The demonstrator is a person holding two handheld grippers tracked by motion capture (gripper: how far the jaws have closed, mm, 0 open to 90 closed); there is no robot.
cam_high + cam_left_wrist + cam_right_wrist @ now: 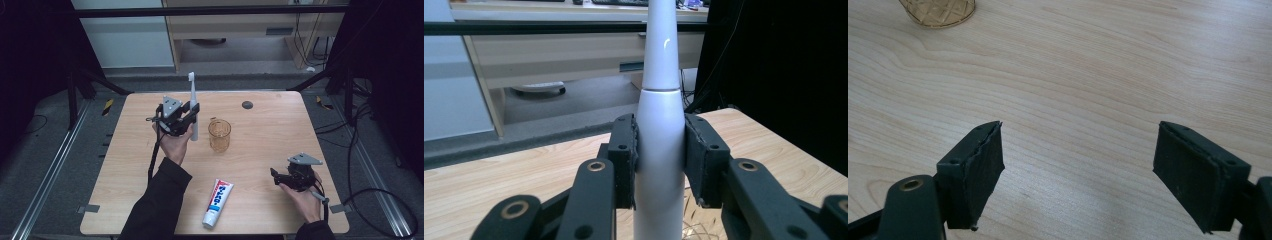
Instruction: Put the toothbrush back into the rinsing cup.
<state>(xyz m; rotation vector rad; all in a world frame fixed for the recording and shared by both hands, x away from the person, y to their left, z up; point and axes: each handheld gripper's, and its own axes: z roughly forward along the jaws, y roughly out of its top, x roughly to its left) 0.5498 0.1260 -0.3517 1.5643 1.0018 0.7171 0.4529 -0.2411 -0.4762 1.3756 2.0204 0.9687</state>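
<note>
White electric toothbrush, amber diamond-patterned glass cup, white-blue-red toothpaste tube, pale woodgrain table, black jaws.

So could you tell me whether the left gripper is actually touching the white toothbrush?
Touching. The left gripper view shows both black jaws of the left gripper pressed flat against opposite sides of the upright toothbrush handle, with no gap.
</note>
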